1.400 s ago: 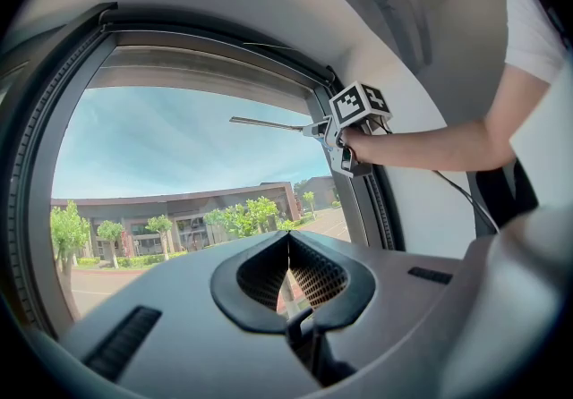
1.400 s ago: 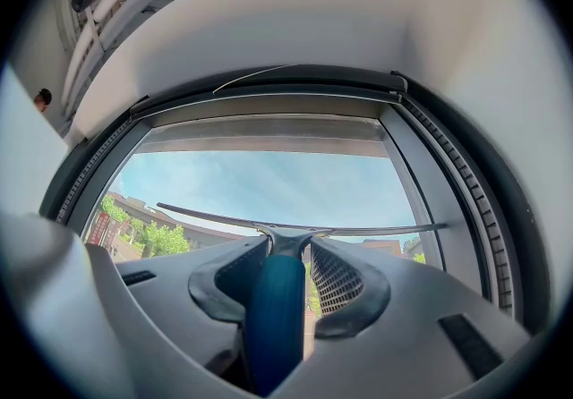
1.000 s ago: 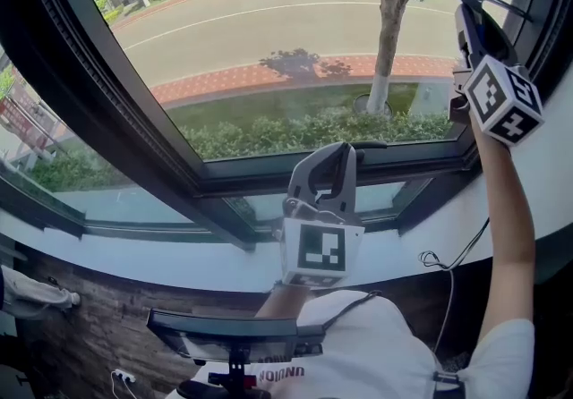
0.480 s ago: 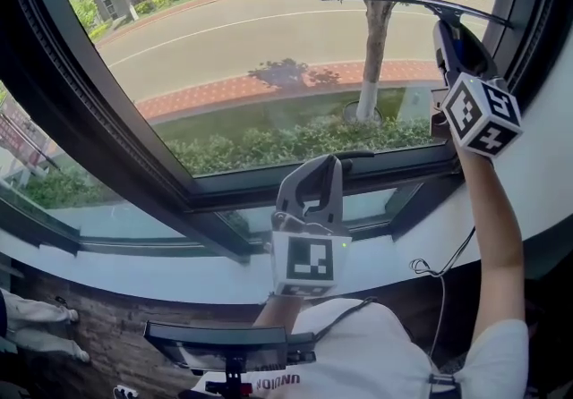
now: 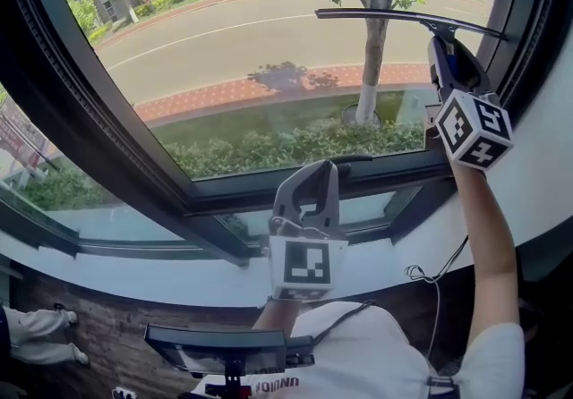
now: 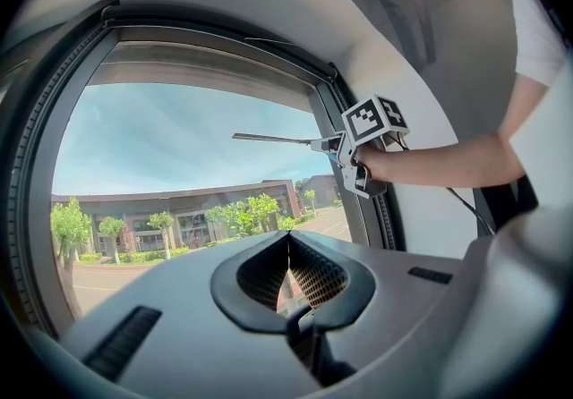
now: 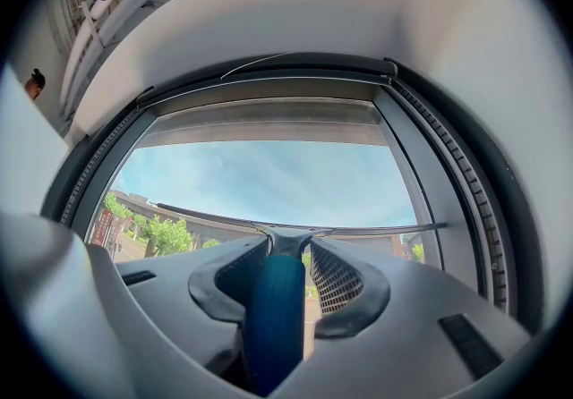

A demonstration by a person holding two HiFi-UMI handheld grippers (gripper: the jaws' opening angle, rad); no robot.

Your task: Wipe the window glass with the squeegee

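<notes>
There are two tongs and one squeegee. The head view alone shows both tongs together. The right tongs (image 5: 445, 53) are raised on an outstretched arm (image 5: 488, 236) beside the right edge of the large dark-framed window glass (image 5: 251, 57). The left tongs (image 5: 315, 175) are held low over the white window sill (image 5: 134, 254) at the bottom edge, well apart from the tool. In that view the squeegee with a blue handle and a long thin dark blade (image 5: 403, 18) reaches leftwards from the right edge of the glass, its blade level and crossing one tree trunk (image 5: 372, 66) outside. The right gripper view adds what the head view cannot: the right tongs (image 7: 291, 263) are clamped on the squeegee's (image 7: 273, 317) blue handle, which runs up between the jaws to the single blade spread wide across the glass (image 7: 269, 178). The left gripper view shows the left tongs (image 6: 288, 250) closed, tips meeting with nothing held. It also gives a side look at the right tongs (image 6: 345, 156), where the blade (image 6: 273, 138) juts towards the glass (image 6: 179, 165) at mid-height. No view settles whether the blade presses the glass. Two marker cubes are visible, one per tool.
</notes>
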